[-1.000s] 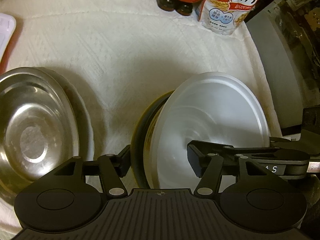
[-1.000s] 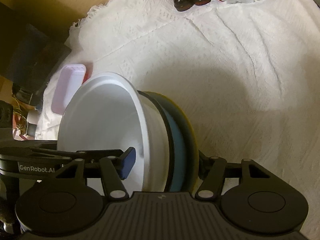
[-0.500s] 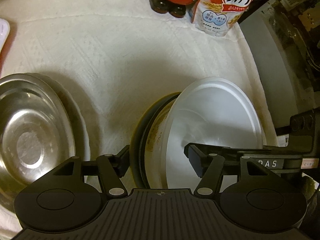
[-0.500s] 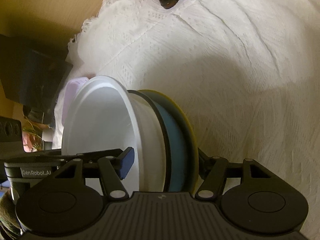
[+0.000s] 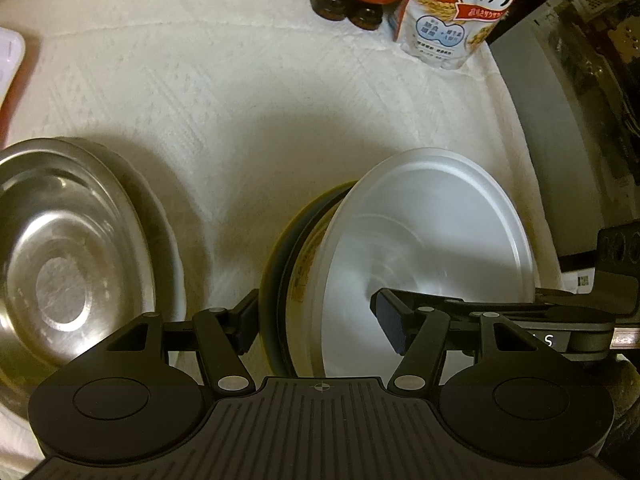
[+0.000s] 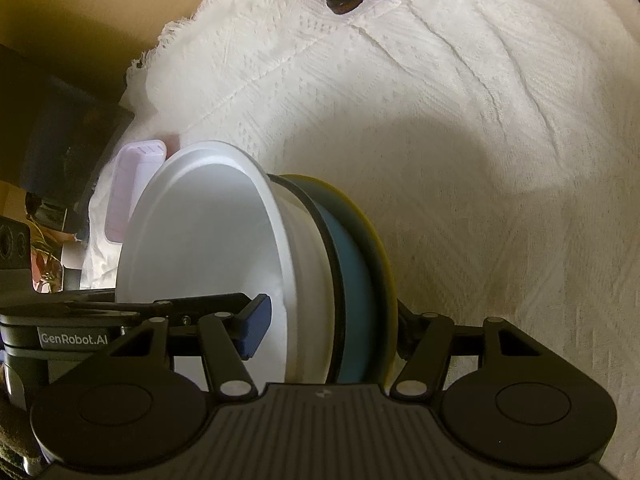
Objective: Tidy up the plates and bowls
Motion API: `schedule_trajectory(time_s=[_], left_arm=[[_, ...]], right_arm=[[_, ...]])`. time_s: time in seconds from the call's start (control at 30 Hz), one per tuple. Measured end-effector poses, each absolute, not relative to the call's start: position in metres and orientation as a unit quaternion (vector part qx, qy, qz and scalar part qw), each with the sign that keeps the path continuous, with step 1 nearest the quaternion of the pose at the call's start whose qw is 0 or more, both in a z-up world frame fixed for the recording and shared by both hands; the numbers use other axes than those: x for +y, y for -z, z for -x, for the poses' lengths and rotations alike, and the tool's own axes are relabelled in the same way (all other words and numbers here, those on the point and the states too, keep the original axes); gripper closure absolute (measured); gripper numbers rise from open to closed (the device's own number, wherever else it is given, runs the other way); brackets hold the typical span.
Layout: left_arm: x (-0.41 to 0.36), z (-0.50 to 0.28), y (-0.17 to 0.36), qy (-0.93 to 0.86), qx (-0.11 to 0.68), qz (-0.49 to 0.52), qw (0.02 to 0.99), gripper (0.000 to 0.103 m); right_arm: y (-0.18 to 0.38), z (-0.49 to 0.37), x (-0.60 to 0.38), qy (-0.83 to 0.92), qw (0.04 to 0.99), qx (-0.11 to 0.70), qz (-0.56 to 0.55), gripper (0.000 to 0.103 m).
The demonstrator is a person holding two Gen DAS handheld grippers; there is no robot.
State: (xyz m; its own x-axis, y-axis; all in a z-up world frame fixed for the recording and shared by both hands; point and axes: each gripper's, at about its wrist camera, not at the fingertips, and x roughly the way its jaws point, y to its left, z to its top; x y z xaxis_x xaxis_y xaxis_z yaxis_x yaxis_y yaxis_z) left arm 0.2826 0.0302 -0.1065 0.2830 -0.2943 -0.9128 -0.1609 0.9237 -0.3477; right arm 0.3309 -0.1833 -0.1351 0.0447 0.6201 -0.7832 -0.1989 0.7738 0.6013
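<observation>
Stack (image 5: 400,264): white bowl nested on dark plates, held on edge above the cloth (image 5: 240,120).
Left gripper (image 5: 320,320): straddles stack, pads apparently clamping.
Right gripper (image 6: 332,328): likewise (opposite side).
Steel bowl (image 5: 68,256): left, apart.

Both views look steeply down along their own fingers, from close above the desk (image 5: 280,120) under its white cloth. The left wrist view sits over the stack of bowls (image 5: 420,248), facing toward the cereal bag (image 5: 452,12) at the far edge, with a steel bowl (image 5: 68,264) at its left. The right wrist view looks on the same stack (image 6: 248,260) from the opposite side, equally near. Each view catches the other hand-held gripper reaching in sideways.
</observation>
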Motion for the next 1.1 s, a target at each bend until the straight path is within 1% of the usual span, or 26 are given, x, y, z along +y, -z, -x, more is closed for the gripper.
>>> schedule_trajectory(time_s=[0.57, 1.1], left_arm=[[0.029, -0.283, 0.106, 0.042, 0.600, 0.190, 0.776, 0.037], [0.030, -0.280, 0.097, 0.053, 0.590, 0.194, 0.782, 0.037]], right_arm=[[0.135, -0.336, -0.186, -0.285, 0.697, 0.637, -0.165, 0.041], [0.123, -0.333, -0.186, -0.277, 0.707, 0.632, -0.156, 0.041]])
